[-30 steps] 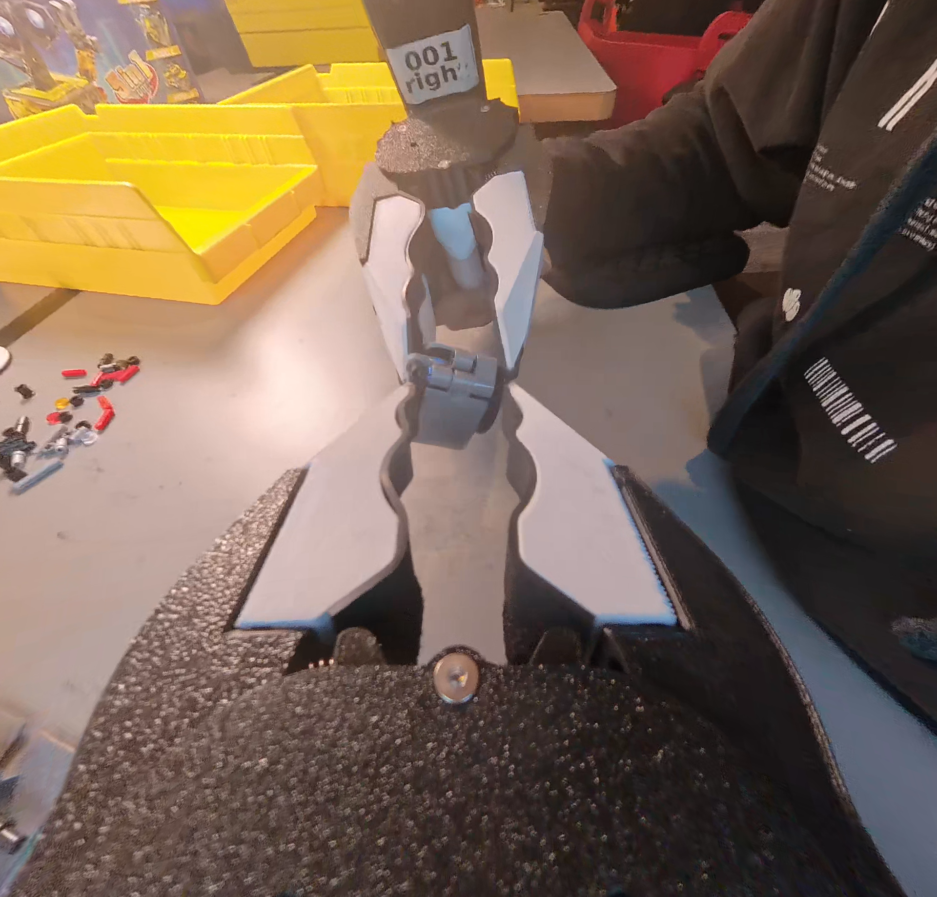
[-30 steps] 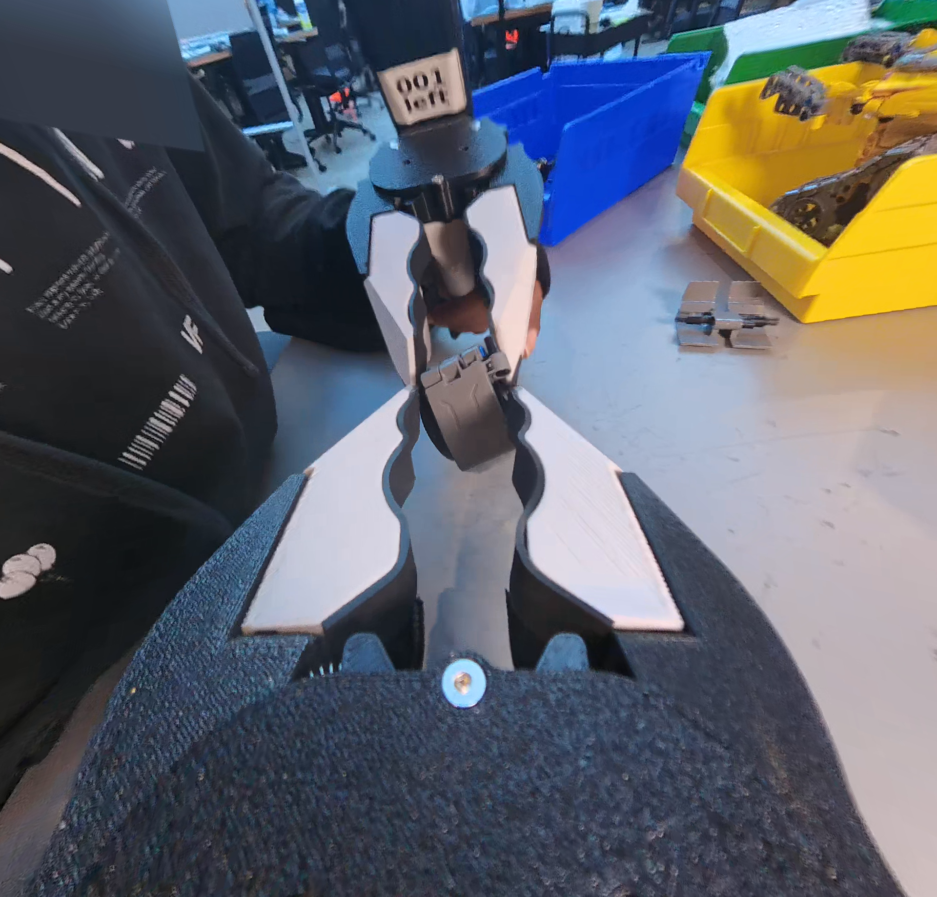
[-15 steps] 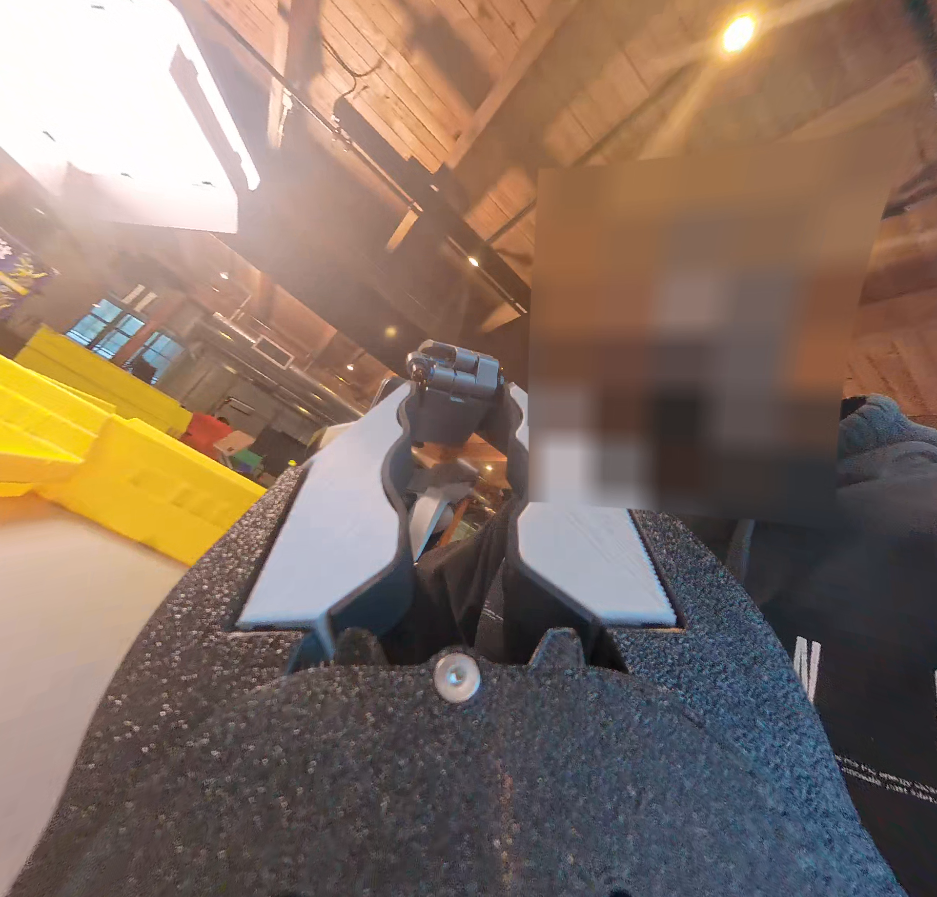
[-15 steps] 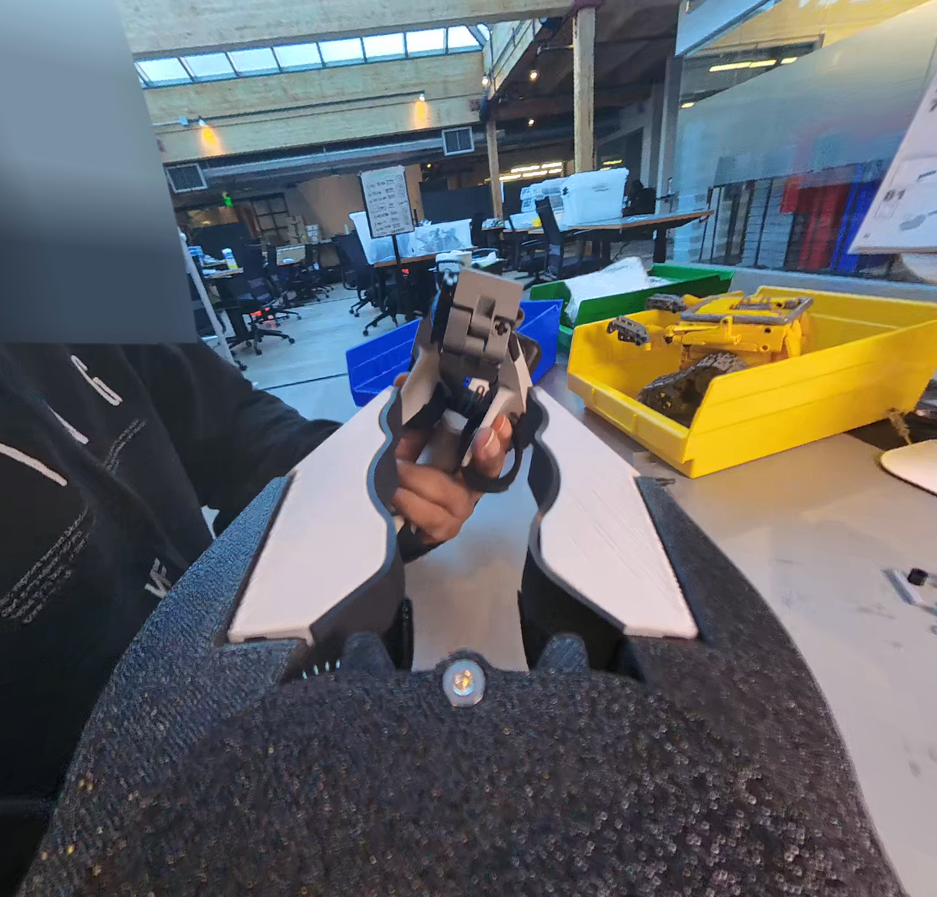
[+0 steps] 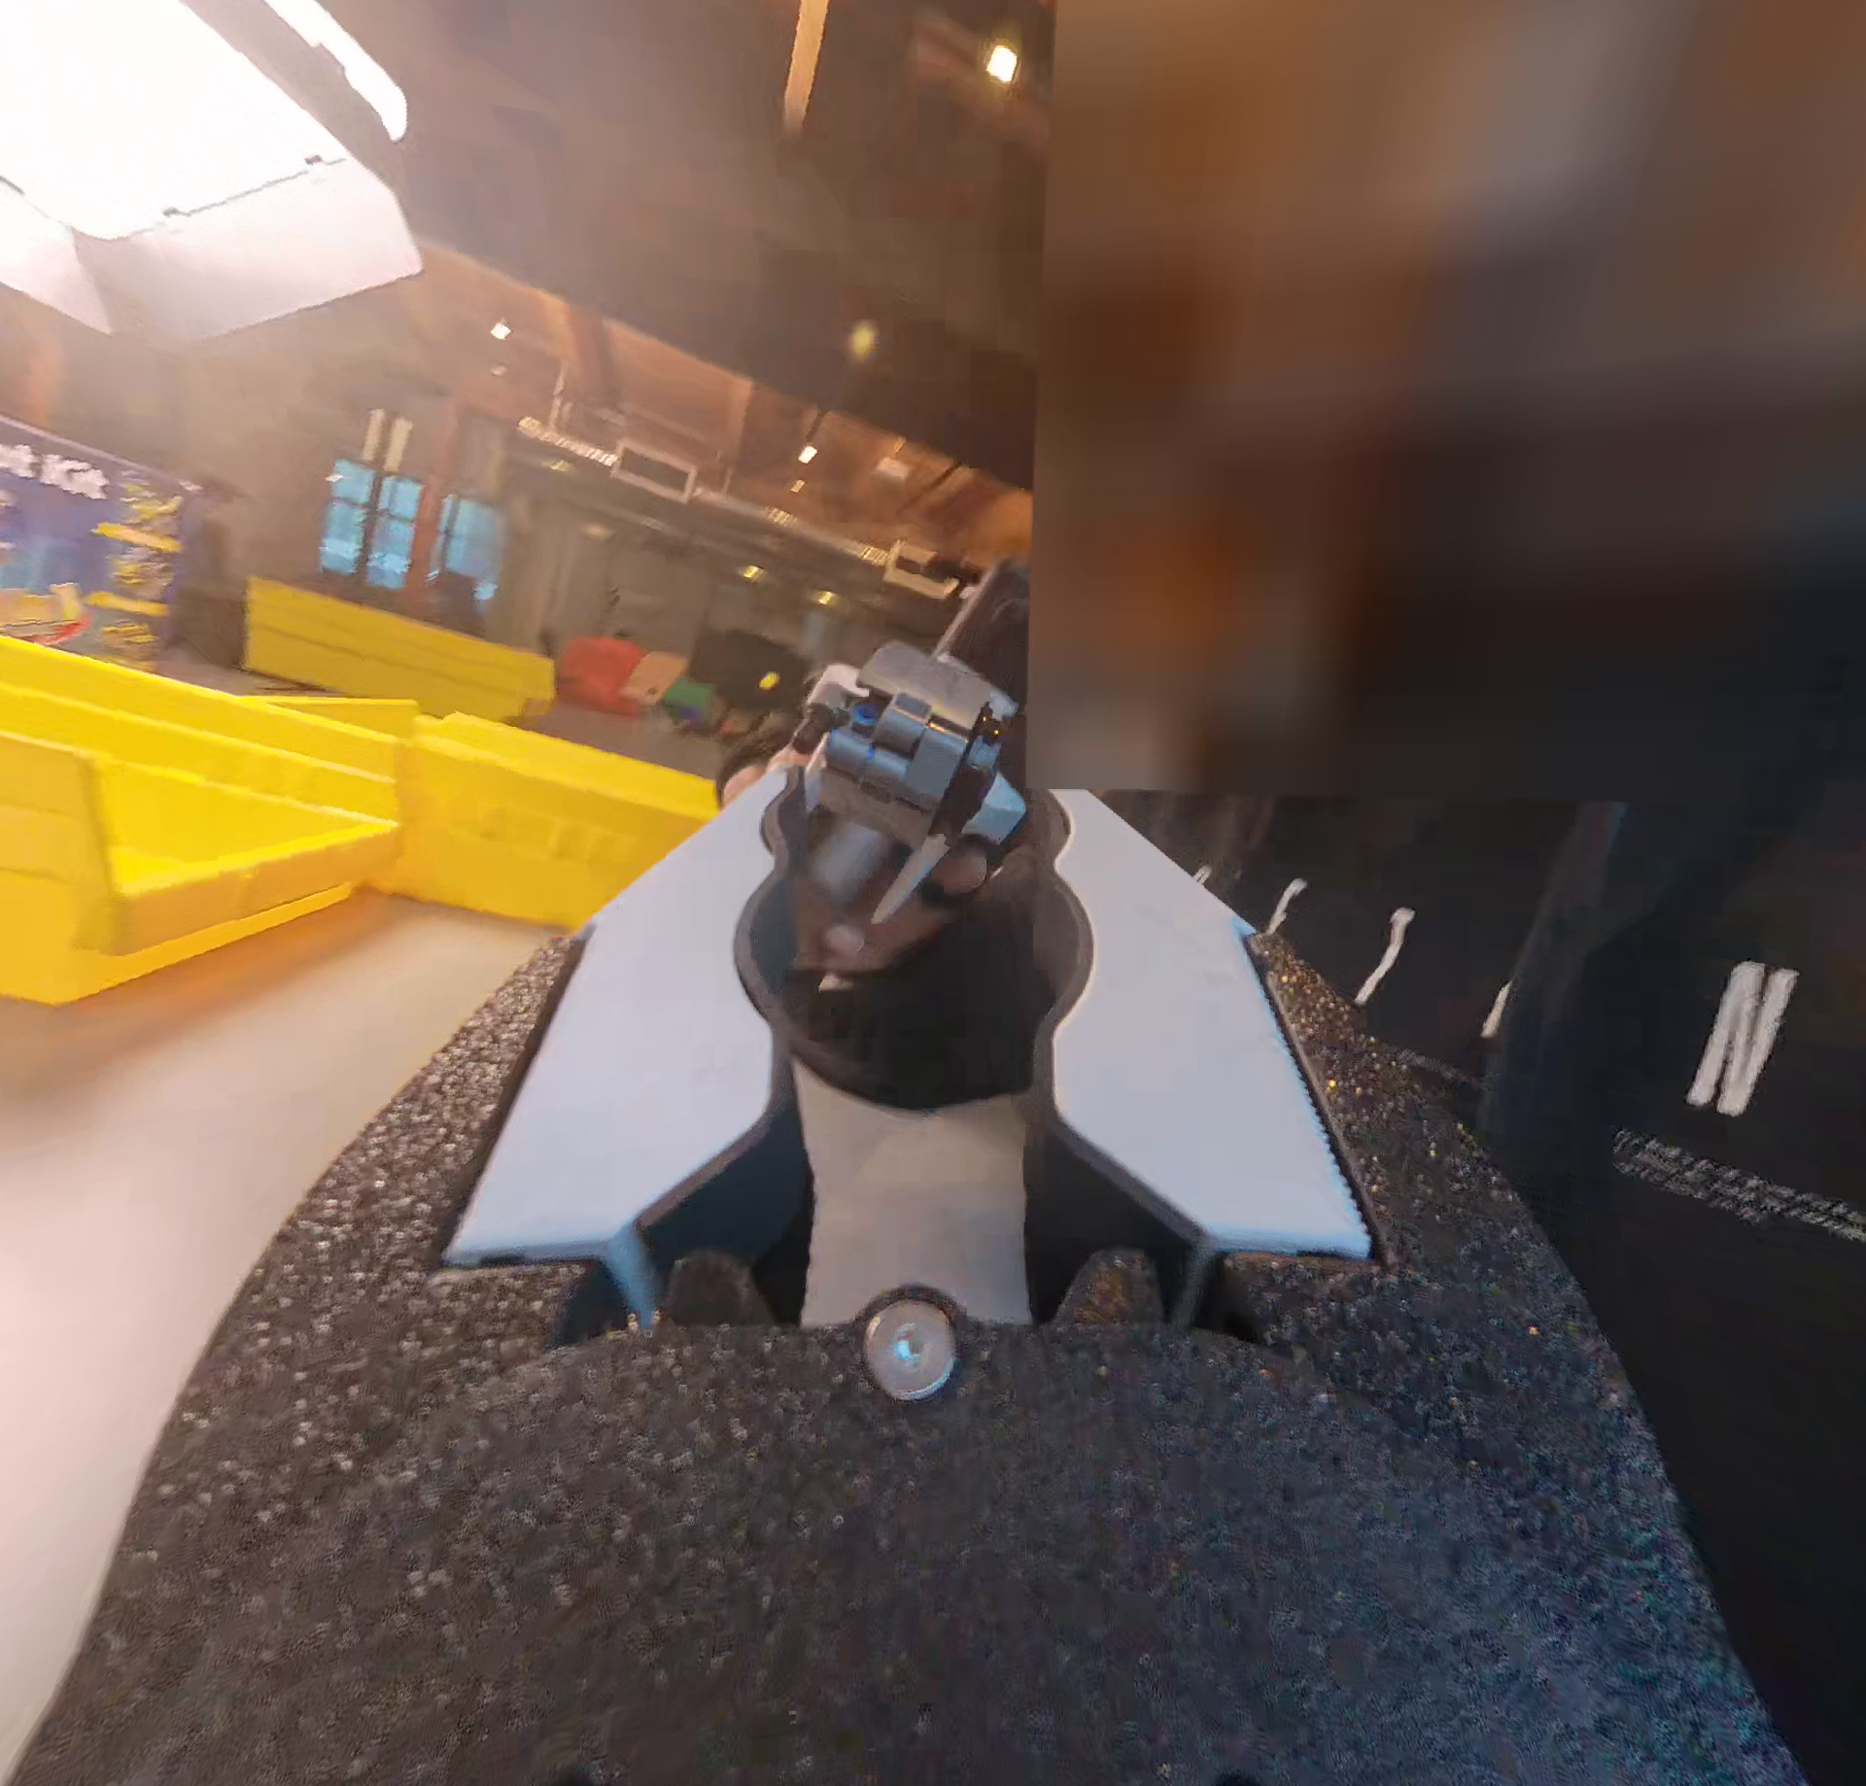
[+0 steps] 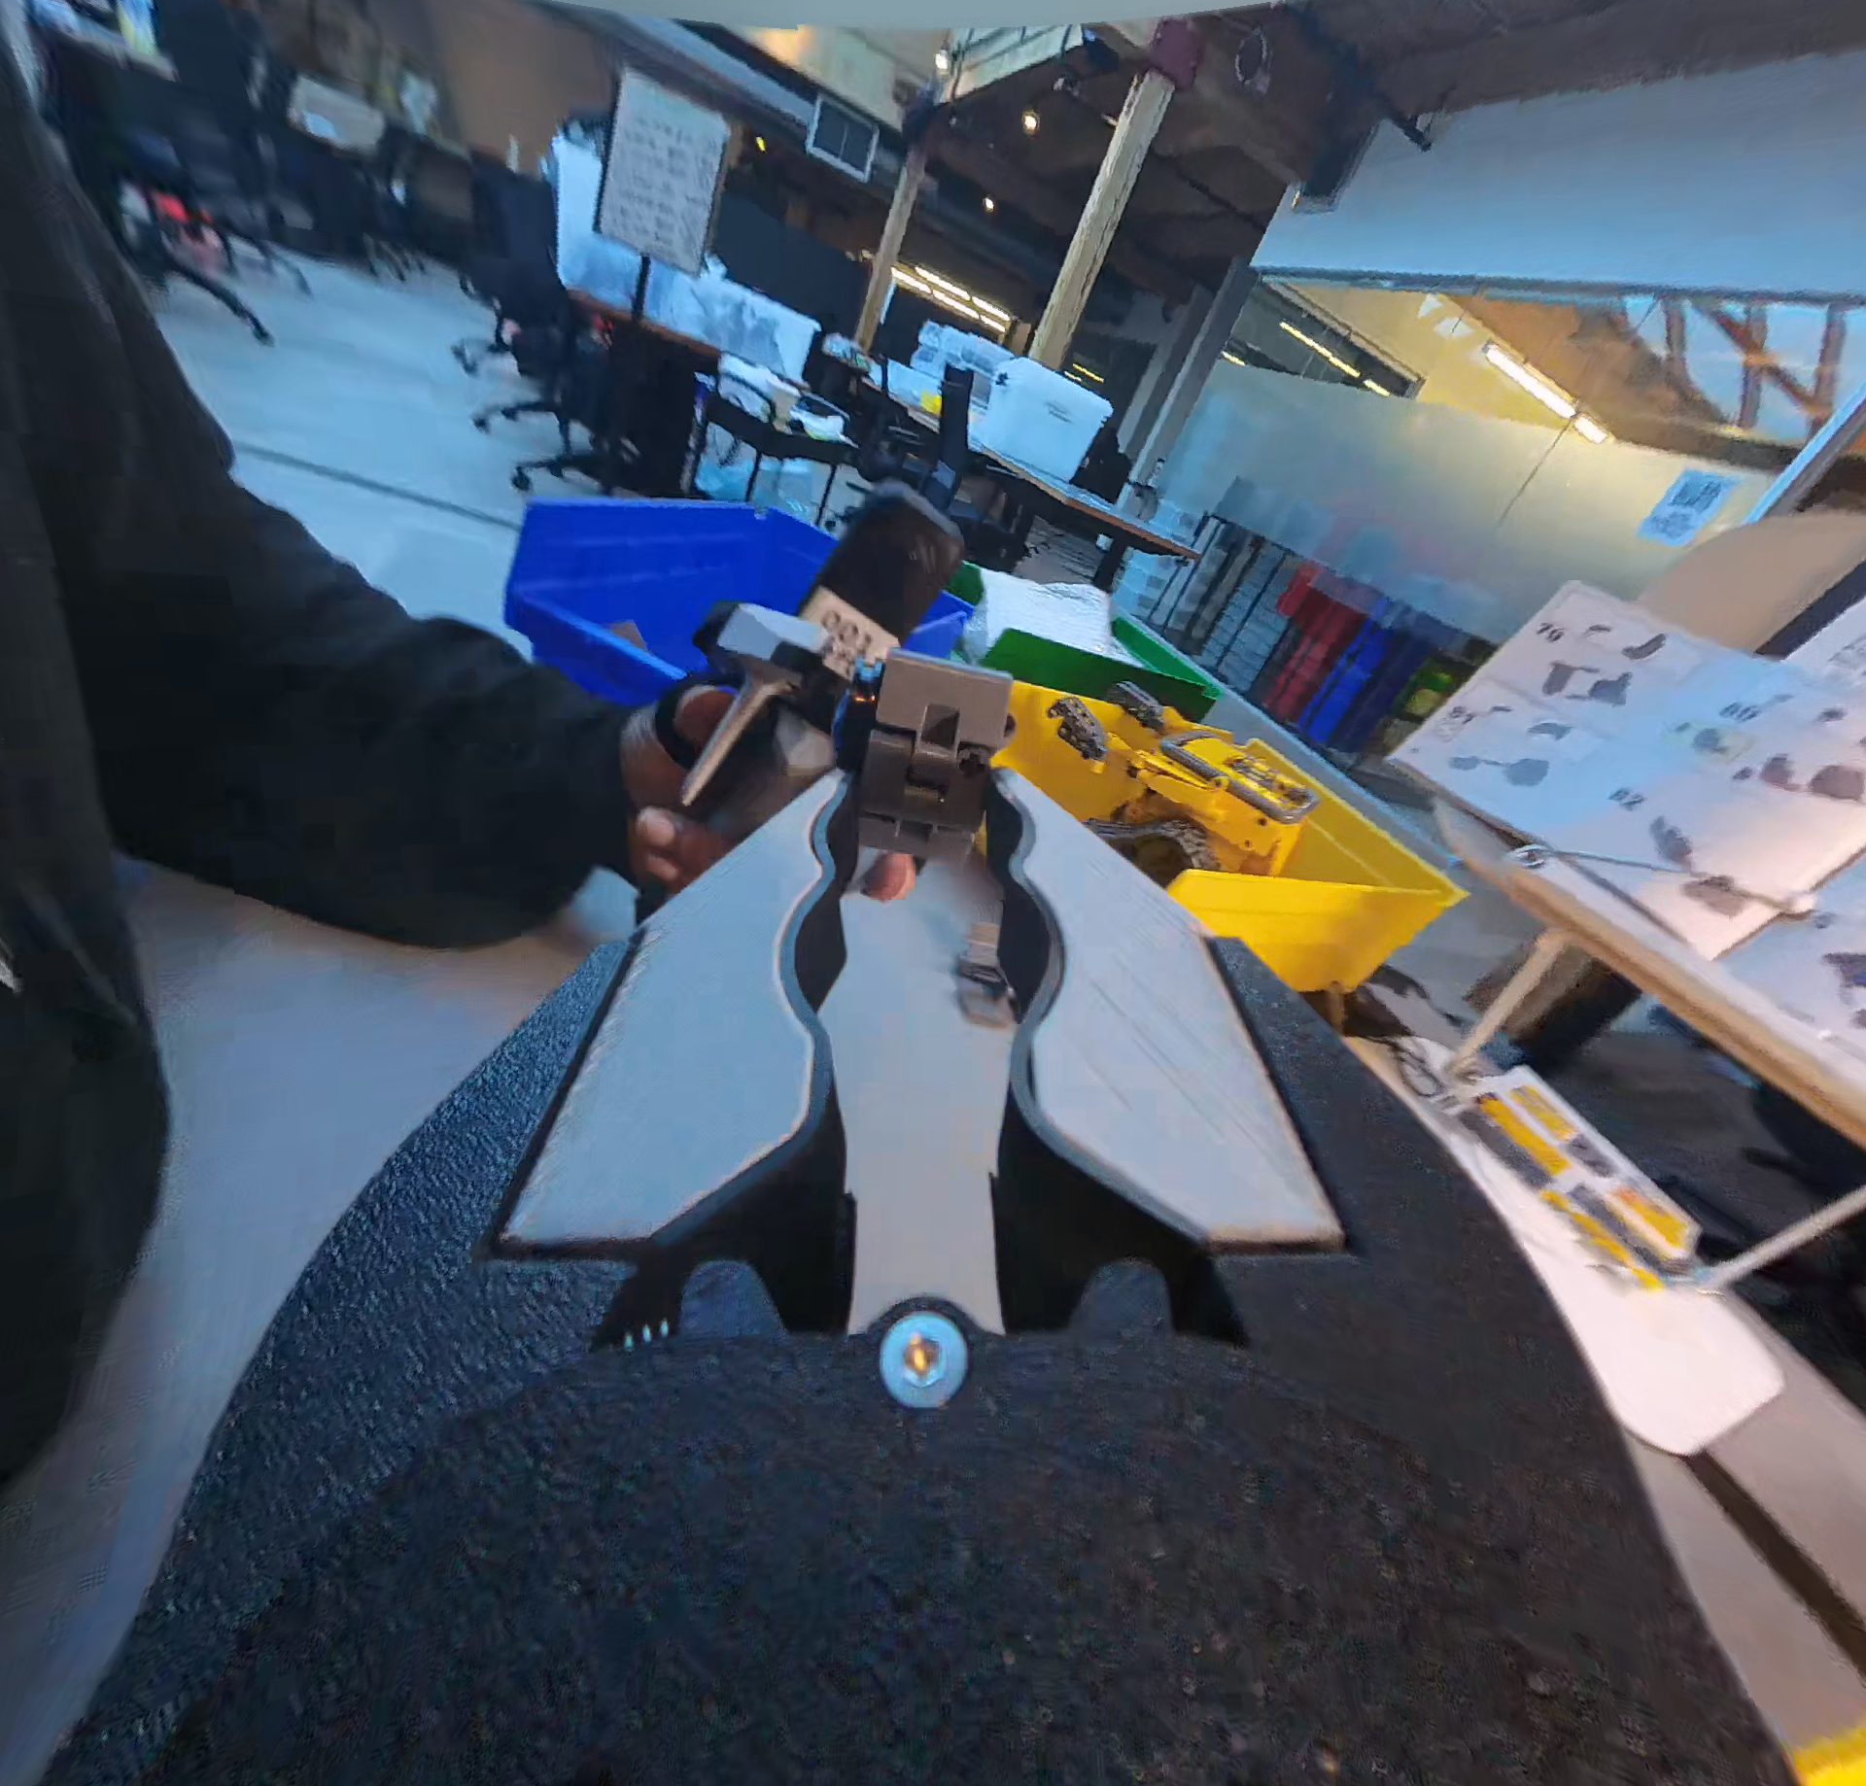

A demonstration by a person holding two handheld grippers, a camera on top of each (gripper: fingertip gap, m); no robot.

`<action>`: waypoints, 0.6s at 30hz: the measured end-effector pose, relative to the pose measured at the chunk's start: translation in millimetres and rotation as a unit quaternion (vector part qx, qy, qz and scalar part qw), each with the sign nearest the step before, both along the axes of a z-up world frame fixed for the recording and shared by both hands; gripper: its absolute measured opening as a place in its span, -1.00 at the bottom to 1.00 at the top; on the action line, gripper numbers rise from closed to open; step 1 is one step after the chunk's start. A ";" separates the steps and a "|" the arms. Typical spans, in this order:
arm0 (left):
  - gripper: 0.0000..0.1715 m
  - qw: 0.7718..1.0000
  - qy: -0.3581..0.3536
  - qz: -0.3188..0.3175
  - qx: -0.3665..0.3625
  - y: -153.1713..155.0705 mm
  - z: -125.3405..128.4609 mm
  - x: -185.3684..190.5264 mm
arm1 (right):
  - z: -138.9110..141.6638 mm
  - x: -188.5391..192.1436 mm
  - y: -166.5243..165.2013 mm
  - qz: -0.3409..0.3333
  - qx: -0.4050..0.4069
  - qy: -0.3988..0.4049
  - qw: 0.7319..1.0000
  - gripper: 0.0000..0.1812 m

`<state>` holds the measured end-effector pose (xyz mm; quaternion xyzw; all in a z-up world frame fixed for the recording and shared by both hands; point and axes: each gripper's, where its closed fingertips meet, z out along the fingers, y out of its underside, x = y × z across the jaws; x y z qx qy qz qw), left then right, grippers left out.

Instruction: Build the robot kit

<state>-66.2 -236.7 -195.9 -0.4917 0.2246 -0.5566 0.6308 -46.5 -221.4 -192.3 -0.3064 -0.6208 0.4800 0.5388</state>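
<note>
Between both hand-held grippers (image 6: 921, 809), grey brick assembly (image 6: 929, 763).

Both grippers are raised off the table. The right gripper (image 6: 914, 799) pinches narrowly at its fingertips, while the left gripper (image 5: 914, 814) stands slightly wider, tips facing it.

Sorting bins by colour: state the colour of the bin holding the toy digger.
Yellow bin, clearest in the right wrist view.

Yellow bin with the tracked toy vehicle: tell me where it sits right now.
In the right wrist view the yellow bin stands on the grey table, right of the right gripper, beside the green bin.
</note>
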 end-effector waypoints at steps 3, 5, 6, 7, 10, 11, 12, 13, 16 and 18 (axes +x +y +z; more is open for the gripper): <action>-0.39 0.992 0.110 0.055 0.011 4.0 -18.1 5.1 | -12.5 0.7 3.6 -0.019 0.081 0.000 0.997 -0.73; -0.34 0.983 0.167 0.076 0.014 7.4 -30.3 11.8 | -20.1 -0.9 5.6 -0.024 0.108 -0.007 0.994 -0.73; -0.33 0.978 0.190 0.088 0.015 10.5 -36.0 14.2 | -23.7 -1.8 6.4 -0.026 0.126 -0.008 0.992 -0.73; -0.34 0.972 0.211 0.101 0.015 14.2 -41.7 15.3 | -27.0 -2.2 6.0 -0.024 0.139 -0.008 0.990 -0.73; -0.37 0.963 0.241 0.121 0.020 18.8 -49.7 15.4 | -33.8 -2.5 3.4 -0.013 0.152 -0.010 0.988 -0.73; -0.38 0.962 0.243 0.125 0.021 19.2 -49.5 14.4 | -35.6 -2.5 3.4 -0.012 0.156 -0.010 0.988 -0.73; -0.39 0.961 0.243 0.130 0.024 19.4 -48.2 12.8 | -36.6 -2.4 3.0 -0.010 0.158 -0.010 0.987 -0.73; -0.41 0.961 0.241 0.133 0.028 18.6 -46.4 11.7 | -37.7 -2.2 2.4 -0.006 0.154 -0.011 0.988 -0.73; -0.45 0.960 0.245 0.135 0.031 16.7 -45.5 10.3 | -39.8 -2.6 1.8 0.005 0.132 -0.013 0.991 -0.73; -0.46 0.957 0.252 0.140 0.032 16.5 -46.2 9.6 | -41.2 -3.0 2.9 0.011 0.120 -0.014 0.993 -0.73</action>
